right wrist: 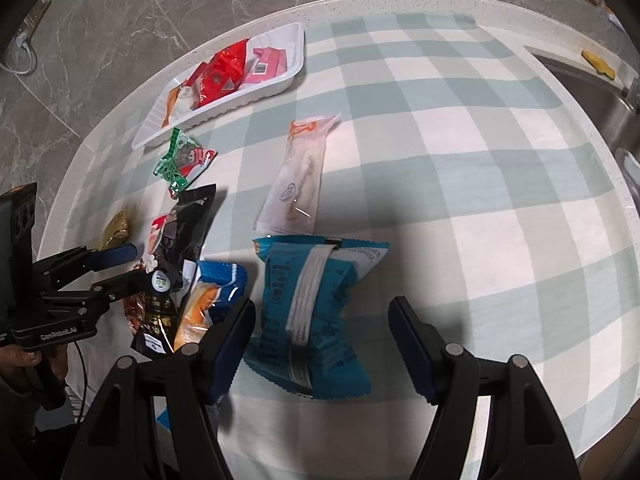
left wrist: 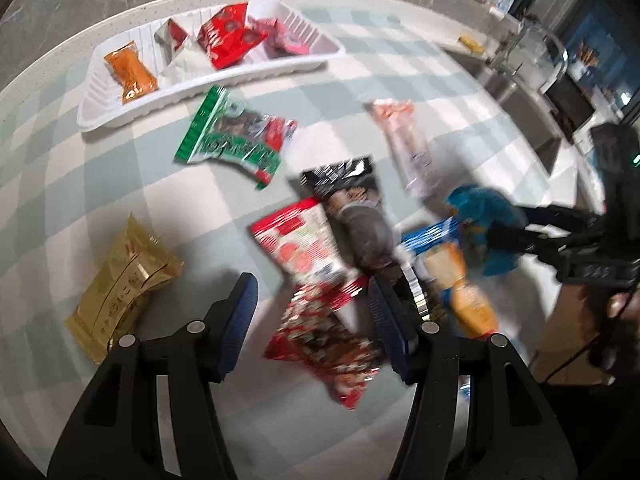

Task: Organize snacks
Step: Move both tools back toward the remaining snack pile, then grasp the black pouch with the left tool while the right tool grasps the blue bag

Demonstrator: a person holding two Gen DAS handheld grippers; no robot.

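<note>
My left gripper (left wrist: 312,284) hangs open over a red patterned packet (left wrist: 328,340), among overlapping snacks: a red-and-white packet (left wrist: 304,240), a black one (left wrist: 352,208) and a blue-and-orange one (left wrist: 452,272). My right gripper (right wrist: 322,304) is open above a blue packet (right wrist: 312,312) lying on the cloth; the pads do not press it. In the left wrist view, the right gripper (left wrist: 516,232) reaches in from the right. A white tray (left wrist: 92,116) at the far left holds orange, red and pink packets.
A green packet (left wrist: 236,136), a gold one (left wrist: 120,288) and a long pale one (right wrist: 300,176) lie loose on the checked cloth (right wrist: 440,160). A sink (left wrist: 520,92) lies to the right. The round table's edge (right wrist: 400,0) curves behind, with grey floor beyond.
</note>
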